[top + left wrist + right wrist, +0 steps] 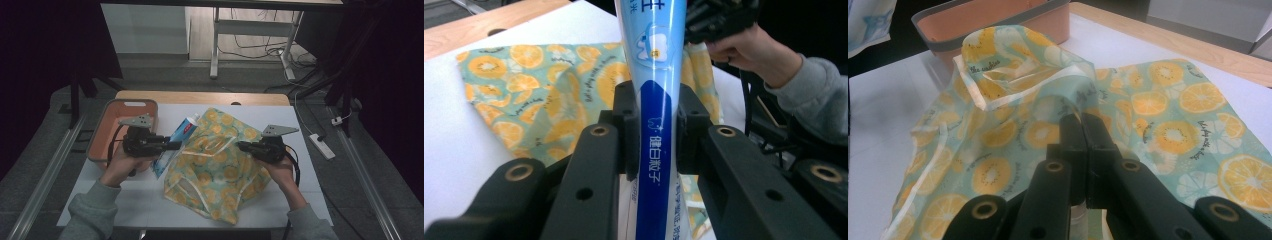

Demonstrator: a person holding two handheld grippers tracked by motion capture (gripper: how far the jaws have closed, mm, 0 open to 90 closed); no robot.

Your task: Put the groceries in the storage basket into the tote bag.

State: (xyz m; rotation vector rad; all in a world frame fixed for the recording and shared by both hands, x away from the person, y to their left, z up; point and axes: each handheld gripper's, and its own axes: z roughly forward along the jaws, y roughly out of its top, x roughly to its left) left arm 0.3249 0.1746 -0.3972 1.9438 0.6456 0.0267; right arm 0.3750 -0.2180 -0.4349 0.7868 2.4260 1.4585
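A blue and white toothpaste tube sits tilted at the left edge of a plastic bag printed with orange slices, lying on the white table. My left gripper is shut on the tube, its pads pressing both sides of the tube's blue body, cap end pointing away. My right gripper is shut on a raised fold of the bag, jaws together. That pinch lifts the bag's rim into an open mouth toward the tube.
An orange bin with a grey rim stands at the table's left. The white table cover has a wooden strip behind it. The other hand and its gripper appear beyond the tube. A power strip lies on the floor at right.
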